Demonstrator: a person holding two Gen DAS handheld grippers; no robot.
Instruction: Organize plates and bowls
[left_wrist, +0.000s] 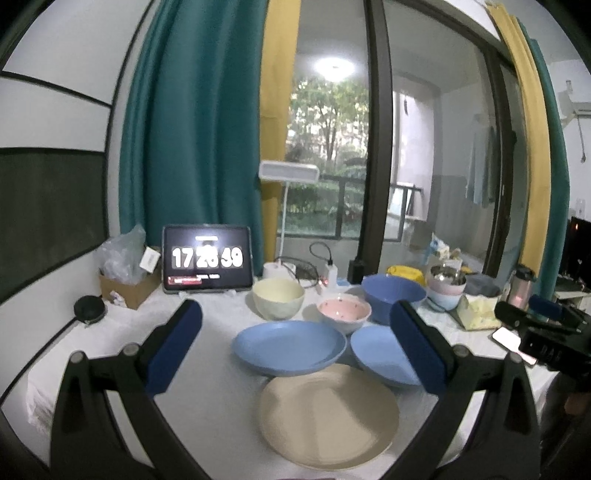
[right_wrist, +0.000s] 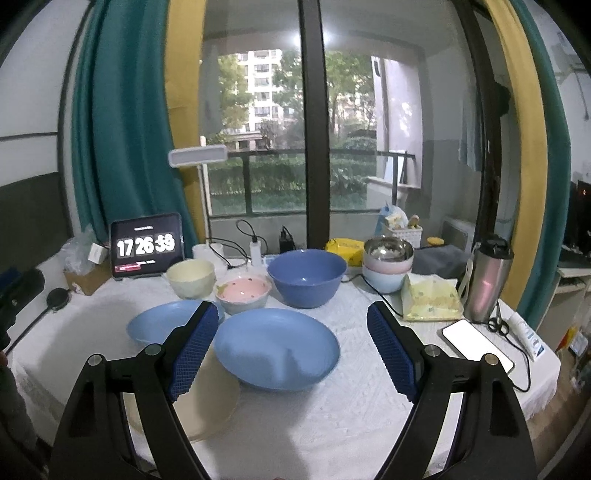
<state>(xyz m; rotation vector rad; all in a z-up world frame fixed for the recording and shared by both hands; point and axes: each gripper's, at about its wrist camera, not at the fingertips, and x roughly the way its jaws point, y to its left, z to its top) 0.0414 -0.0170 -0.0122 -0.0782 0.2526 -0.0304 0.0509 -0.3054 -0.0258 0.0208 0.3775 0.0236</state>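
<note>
Both grippers hung above the near edge of the table (right_wrist: 332, 424), which was covered in a white cloth. The left gripper (left_wrist: 295, 343) had its blue-padded jaws spread wide with nothing between the pads; the right gripper (right_wrist: 291, 343) was likewise wide open and empty.

Plates: a cream plate (left_wrist: 328, 413) lay nearest the person, flat on the cloth. Behind it sat two blue plates side by side, the left blue plate (left_wrist: 290, 347) and the right blue plate (right_wrist: 277, 352); the left blue plate's near rim appeared to overlap the cream plate's far rim (contact could not be confirmed). In the right wrist view the right blue plate lay between the open jaws, below them and not touched.

Bowls, in a row behind the plates: a cream bowl (left_wrist: 279, 297) at left, a small pink bowl (left_wrist: 344, 313) with a dotted pattern in the middle, and a large blue bowl (right_wrist: 306, 277) at right. All three stood upright. The pink bowl sat just beside the far rims of both blue plates.

Further right, a steel bowl (right_wrist: 388, 251) was nested on top of a pink-and-pale-blue stack (count of bowls in the stack unclear). A tablet (right_wrist: 147, 245) at the back left showed 17 26 39. A phone (right_wrist: 476, 345) lay face up near the right edge.
</note>
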